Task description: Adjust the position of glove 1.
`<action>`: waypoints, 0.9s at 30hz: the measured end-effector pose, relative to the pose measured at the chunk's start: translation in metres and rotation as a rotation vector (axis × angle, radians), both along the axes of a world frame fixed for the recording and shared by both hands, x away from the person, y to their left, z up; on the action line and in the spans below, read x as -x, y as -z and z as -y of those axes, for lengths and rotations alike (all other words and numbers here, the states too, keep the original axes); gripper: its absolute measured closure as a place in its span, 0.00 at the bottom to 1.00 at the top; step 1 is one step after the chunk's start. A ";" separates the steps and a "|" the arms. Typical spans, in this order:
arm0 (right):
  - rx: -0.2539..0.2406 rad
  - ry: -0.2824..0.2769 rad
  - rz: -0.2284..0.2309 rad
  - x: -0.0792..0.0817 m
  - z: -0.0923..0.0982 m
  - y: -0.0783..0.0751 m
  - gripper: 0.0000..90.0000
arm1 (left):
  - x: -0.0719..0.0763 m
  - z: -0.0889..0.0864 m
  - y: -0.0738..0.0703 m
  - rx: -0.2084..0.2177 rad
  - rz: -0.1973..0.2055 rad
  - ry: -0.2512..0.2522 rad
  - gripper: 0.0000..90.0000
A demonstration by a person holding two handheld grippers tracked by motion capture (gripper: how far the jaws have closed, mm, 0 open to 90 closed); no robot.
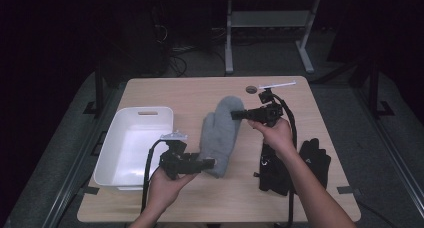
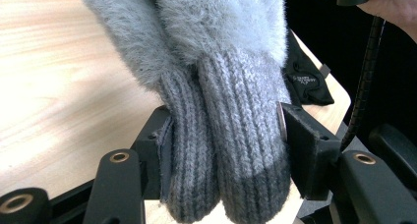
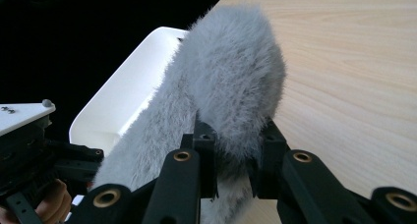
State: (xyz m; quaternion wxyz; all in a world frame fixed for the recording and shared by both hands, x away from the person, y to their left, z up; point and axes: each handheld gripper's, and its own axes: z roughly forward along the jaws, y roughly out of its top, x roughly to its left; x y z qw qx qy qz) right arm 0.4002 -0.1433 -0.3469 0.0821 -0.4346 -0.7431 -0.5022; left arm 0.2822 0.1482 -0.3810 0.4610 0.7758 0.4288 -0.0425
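- Our left gripper (image 1: 207, 163) has its jaws pressed in on the ribbed knit cuffs of the grey mittens (image 1: 220, 136); in the left gripper view the two cuffs (image 2: 231, 155) sit side by side between the pads, squeezed from both sides.
- Our right gripper (image 1: 236, 115) is clamped on the fluffy far end of the same grey mittens; in the right gripper view the fur (image 3: 231, 81) bulges up above the two jaws, which are drawn in close on it.
- The mittens stretch between the two grippers near the middle of the wooden table (image 1: 190, 90); we cannot tell whether they are lifted or resting on the wood.
- A white bin (image 1: 131, 145) stands on the table's left side, just beside our left gripper; its rim (image 3: 123, 94) shows behind the mitten in the right gripper view.
- A pair of black gloves (image 1: 295, 165) lies on the table's right side, partly under our right forearm; one glove (image 2: 305, 76) peeks out behind the mittens in the left gripper view.
- A small round hole (image 1: 251, 89) sits near the table's far edge, close beside the right gripper's plate.
- Our left hand (image 1: 167, 180) holds its gripper low near the front edge, pointing right.
- Our right hand (image 1: 275, 133) reaches farther over the table, its gripper pointing left.
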 end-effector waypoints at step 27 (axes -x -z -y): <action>-0.048 -0.048 0.012 -0.013 -0.045 -0.032 0.85 | 0.001 -0.047 -0.031 0.025 0.042 -0.041 0.48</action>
